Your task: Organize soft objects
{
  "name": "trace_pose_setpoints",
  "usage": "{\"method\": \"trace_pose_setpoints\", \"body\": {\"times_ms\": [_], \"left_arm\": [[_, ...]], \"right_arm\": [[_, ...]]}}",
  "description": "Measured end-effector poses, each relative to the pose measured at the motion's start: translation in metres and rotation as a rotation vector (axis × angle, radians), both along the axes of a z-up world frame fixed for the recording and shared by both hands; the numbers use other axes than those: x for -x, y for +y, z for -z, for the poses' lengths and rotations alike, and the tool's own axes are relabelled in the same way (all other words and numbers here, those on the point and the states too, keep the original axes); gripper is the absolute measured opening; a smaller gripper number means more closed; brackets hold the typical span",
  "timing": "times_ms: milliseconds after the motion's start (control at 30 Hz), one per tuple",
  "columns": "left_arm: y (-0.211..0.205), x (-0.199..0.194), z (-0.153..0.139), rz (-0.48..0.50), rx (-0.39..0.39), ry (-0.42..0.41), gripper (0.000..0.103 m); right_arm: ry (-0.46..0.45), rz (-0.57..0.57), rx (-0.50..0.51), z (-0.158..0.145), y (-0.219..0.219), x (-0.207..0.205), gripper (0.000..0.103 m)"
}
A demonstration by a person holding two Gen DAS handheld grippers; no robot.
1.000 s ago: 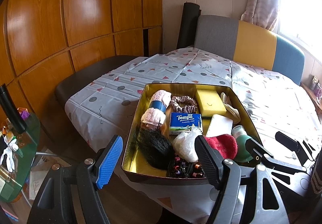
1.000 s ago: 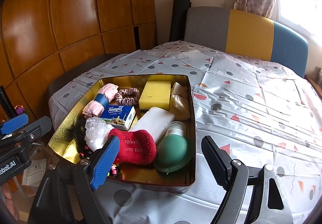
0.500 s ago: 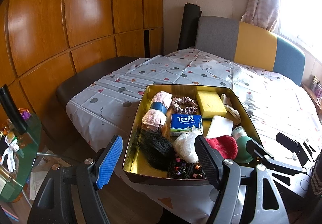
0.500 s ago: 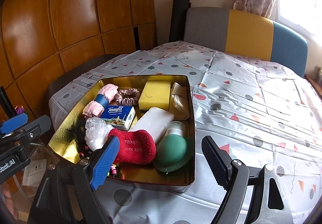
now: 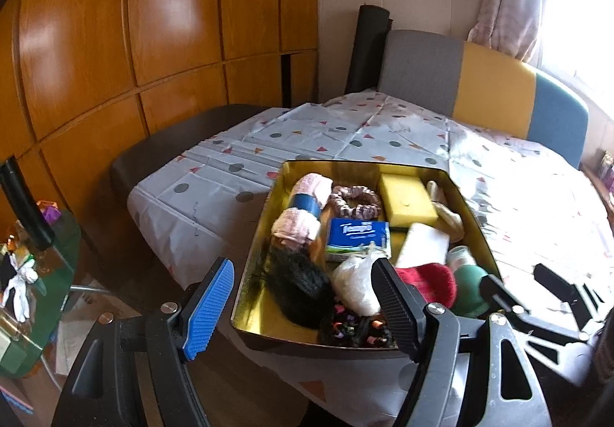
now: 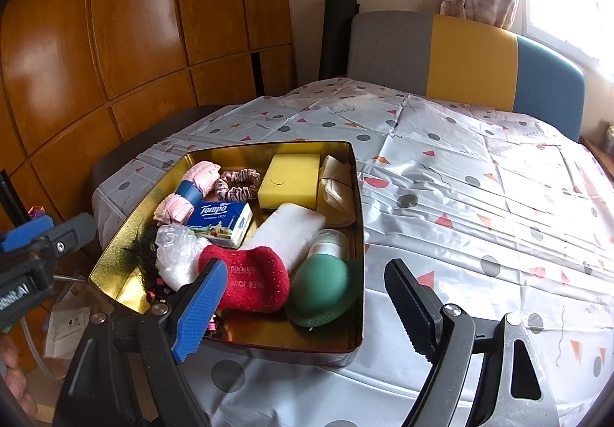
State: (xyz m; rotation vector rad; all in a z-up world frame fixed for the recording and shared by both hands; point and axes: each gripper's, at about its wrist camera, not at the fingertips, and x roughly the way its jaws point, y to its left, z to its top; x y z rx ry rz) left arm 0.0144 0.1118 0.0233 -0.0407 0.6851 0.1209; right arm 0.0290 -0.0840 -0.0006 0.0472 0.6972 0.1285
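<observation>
1. Soft objects, e.g. red sock point(image 6: 249, 283) and yellow sponge point(image 6: 289, 179), lie inside the gold tin point(image 6: 353, 312) on the table.
2. Left gripper point(image 5: 303, 306) and right gripper point(image 6: 303, 306): jaws apart, empty.
3. Change since a second ago: none beyond slight camera drift; sorting stage undeterminable.

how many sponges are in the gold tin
2. A yellow sponge lies at the far end of the tin. A white sponge lies just nearer, its near end under the red sock. More could be buried under the pile.

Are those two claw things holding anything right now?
Nothing is held. The left gripper and right gripper are both open and empty, short of the tin.
</observation>
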Motion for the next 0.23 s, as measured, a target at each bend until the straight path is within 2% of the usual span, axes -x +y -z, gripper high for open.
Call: {"method": "trace_pose_setpoints", "body": {"times_ms": [67, 233], "left_arm": [[-0.0012, 0.0010, -0.0006, -0.005, -0.015, -0.016, 0.064], [-0.0039, -0.0005, -0.0022, 0.002, -0.020, -0.022, 0.063]], "right_arm": [[0.003, 0.006, -0.003, 0.0016, -0.0024, -0.0001, 0.085], [0.009, 0.019, -0.012, 0.0041, -0.0090, -0.0019, 0.085]]}}
